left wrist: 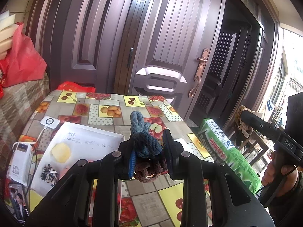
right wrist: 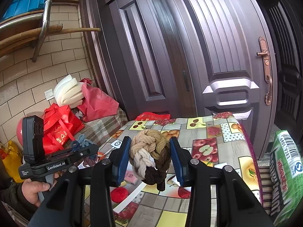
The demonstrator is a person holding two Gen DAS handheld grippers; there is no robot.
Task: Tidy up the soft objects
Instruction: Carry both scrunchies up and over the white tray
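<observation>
My left gripper (left wrist: 148,143) is shut on a braided blue and brown scrunchie (left wrist: 145,141), held above the fruit-print tablecloth (left wrist: 106,104). The blue loops stick up past the fingertips and the brown loops hang below. My right gripper (right wrist: 150,157) is shut on a braided beige, white and brown scrunchie (right wrist: 151,155), also held above the table. In the right wrist view the left gripper (right wrist: 83,151) shows at the left with the blue scrunchie (right wrist: 81,141) in it. In the left wrist view the right gripper (left wrist: 246,117) shows at the right with its beige scrunchie (left wrist: 242,124).
A white tray (left wrist: 79,143) on the table holds a yellow sponge (left wrist: 60,152) and a small patterned item. A power bank (left wrist: 19,160) and a small white device (left wrist: 49,122) lie left of it. A red ball (right wrist: 119,194) rests near the tray. A green bag (left wrist: 227,151) stands right of the table. A brown door (left wrist: 170,47) rises behind.
</observation>
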